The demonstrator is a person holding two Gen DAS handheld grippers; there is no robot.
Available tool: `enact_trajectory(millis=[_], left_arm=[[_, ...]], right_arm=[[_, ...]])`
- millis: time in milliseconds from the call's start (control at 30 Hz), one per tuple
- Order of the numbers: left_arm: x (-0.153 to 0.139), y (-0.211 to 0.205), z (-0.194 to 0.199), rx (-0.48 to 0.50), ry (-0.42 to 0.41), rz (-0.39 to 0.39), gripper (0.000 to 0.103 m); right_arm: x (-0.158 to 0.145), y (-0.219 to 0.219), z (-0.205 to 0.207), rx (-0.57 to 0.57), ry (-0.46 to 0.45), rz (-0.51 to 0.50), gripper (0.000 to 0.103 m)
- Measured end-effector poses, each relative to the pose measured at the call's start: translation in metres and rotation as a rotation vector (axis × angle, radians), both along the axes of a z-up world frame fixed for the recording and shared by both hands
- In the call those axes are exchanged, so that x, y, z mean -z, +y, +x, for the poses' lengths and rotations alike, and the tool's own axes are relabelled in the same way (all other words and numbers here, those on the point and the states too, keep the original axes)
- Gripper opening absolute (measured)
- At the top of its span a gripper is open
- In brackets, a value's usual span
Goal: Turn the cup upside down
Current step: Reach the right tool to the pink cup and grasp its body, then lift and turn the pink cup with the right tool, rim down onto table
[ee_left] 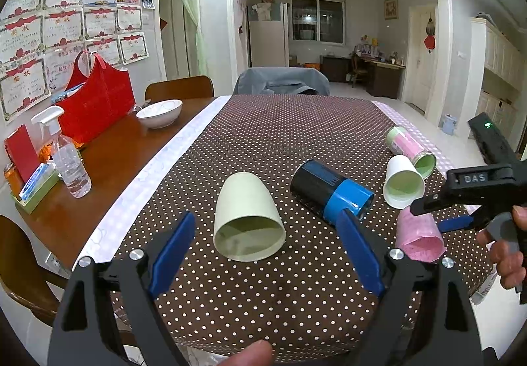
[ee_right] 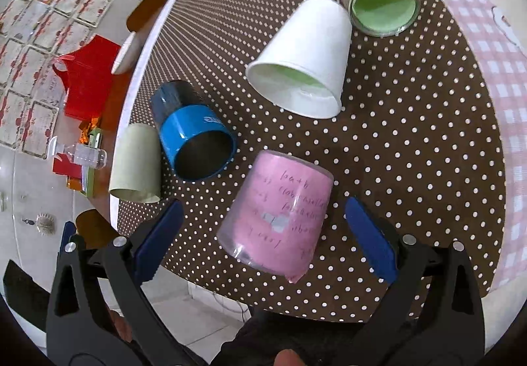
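Note:
Several cups lie on their sides on a brown polka-dot tablecloth (ee_left: 263, 142). A pale green cup (ee_left: 247, 221) lies with its mouth toward my open left gripper (ee_left: 266, 247), between its blue pads. A black and blue cup (ee_left: 329, 191), a white cup (ee_left: 403, 183) and a pink and green cup (ee_left: 410, 148) lie further right. A pink cup (ee_right: 276, 218) lies between the fingers of my open right gripper (ee_right: 263, 237), untouched. It also shows in the left wrist view (ee_left: 418, 234).
A wooden table (ee_left: 108, 155) at the left holds a white bowl (ee_left: 159, 112), a red bag (ee_left: 95, 102) and a spray bottle (ee_left: 67, 162). Chairs stand around the table. The table's near edge is just below the grippers.

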State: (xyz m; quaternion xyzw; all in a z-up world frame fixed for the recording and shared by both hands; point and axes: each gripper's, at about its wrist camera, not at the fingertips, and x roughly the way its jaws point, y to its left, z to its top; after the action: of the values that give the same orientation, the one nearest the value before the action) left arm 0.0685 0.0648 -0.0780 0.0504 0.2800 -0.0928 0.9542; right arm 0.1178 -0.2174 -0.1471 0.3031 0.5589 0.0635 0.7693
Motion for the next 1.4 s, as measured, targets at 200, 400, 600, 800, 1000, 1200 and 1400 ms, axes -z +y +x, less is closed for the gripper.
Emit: enact_trajectory(millis=[200, 400, 600, 800, 1000, 1200, 1400], left_arm=[[0.002, 0.002, 0.0, 0.001, 0.004, -0.008, 0.086], [0.001, 0.004, -0.001, -0.01, 0.005, -0.008, 0.086], [-0.004, 0.003, -0.004, -0.013, -0.003, 0.004, 0.086], [-0.012, -0.002, -0.009, -0.018, -0.017, 0.018, 0.086], [-0.02, -0.007, -0.014, -0.029, -0.026, 0.03, 0.086], [-0.025, -0.013, -0.019, -0.042, -0.029, 0.029, 0.086], [-0.025, -0.017, -0.019, -0.056, -0.025, 0.017, 0.086]], right_arm=[[0.013, 0.008, 0.015, -0.026, 0.077, 0.005, 0.082], [0.015, 0.014, 0.019, -0.073, 0.068, -0.033, 0.064], [0.013, 0.008, 0.01, -0.077, 0.021, 0.009, 0.063], [-0.007, 0.0, -0.002, -0.08, -0.089, 0.083, 0.063], [-0.034, 0.001, -0.025, -0.081, -0.305, 0.011, 0.063], [-0.054, 0.012, -0.052, -0.072, -0.57, -0.15, 0.063], [-0.051, 0.037, -0.068, -0.074, -0.754, -0.327, 0.063]])
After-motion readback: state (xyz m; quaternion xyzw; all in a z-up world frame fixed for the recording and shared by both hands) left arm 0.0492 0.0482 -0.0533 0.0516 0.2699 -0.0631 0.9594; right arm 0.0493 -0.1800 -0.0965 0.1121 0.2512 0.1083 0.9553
